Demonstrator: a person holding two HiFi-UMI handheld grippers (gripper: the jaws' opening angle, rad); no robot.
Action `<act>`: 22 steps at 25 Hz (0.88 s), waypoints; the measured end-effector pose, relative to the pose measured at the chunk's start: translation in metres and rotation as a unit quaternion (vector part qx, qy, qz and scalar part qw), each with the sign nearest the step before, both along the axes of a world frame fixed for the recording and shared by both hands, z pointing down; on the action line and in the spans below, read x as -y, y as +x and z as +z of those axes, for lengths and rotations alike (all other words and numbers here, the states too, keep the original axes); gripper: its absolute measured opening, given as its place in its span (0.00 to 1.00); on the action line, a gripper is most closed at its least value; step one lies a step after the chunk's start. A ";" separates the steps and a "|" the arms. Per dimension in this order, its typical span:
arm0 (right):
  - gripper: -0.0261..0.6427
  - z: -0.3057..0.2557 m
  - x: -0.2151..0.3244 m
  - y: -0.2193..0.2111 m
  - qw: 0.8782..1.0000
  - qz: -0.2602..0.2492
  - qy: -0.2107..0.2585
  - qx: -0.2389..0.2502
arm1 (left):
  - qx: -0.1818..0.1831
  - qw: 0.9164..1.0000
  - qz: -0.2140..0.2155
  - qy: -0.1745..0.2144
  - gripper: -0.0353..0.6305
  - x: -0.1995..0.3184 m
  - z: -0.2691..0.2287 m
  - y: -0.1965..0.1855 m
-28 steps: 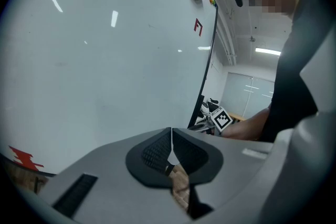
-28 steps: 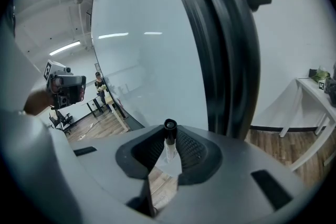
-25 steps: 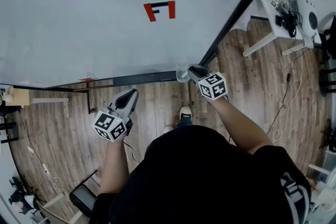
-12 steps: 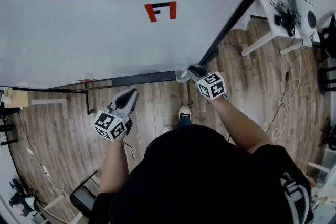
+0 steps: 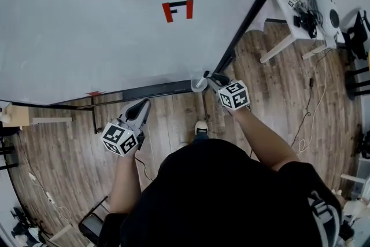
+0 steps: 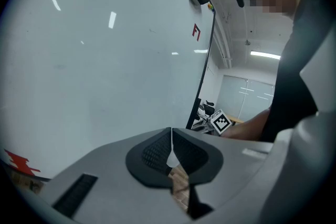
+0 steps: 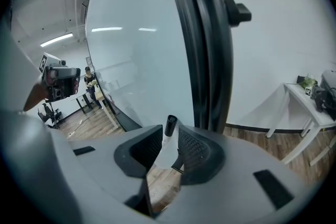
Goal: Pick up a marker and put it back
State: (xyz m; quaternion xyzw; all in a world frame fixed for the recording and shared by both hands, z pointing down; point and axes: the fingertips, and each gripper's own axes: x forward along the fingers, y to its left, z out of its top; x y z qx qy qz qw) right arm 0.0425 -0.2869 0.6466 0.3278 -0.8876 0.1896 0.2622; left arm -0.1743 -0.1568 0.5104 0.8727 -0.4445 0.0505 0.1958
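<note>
The head camera sits above the person's dark-clad shoulders and looks steeply down over the large white whiteboard [image 5: 115,43], its lower edge, its black right edge [image 5: 254,8] and the brown wood-plank floor [image 5: 173,113]. The left gripper [image 6: 171,139] camera rides just behind the jaws, low by the board's lower edge, facing up across the board toward that right edge. The right gripper [image 7: 168,139] camera sits close against the black edge, with the white marker with a black cap [image 7: 164,150] right before the lens. All three views share the board. The head and left gripper views share its red mark [image 5: 177,11].
</note>
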 end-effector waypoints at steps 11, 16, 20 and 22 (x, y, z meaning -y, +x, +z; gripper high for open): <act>0.17 -0.045 -0.025 0.022 0.999 0.030 0.032 0.008 | -0.004 0.999 0.024 0.025 0.08 -0.009 -0.017 0.001; 0.17 -0.065 -0.041 0.032 0.998 0.041 0.046 0.017 | -0.002 0.999 0.038 0.035 0.08 -0.014 -0.025 0.009; 0.15 -0.077 -0.056 0.040 0.997 0.049 0.055 0.023 | 0.000 0.998 0.047 0.041 0.08 -0.020 -0.031 0.013; 0.14 -0.081 -0.062 0.043 0.997 0.052 0.058 0.025 | 0.001 0.998 0.051 0.043 0.08 -0.022 -0.034 0.015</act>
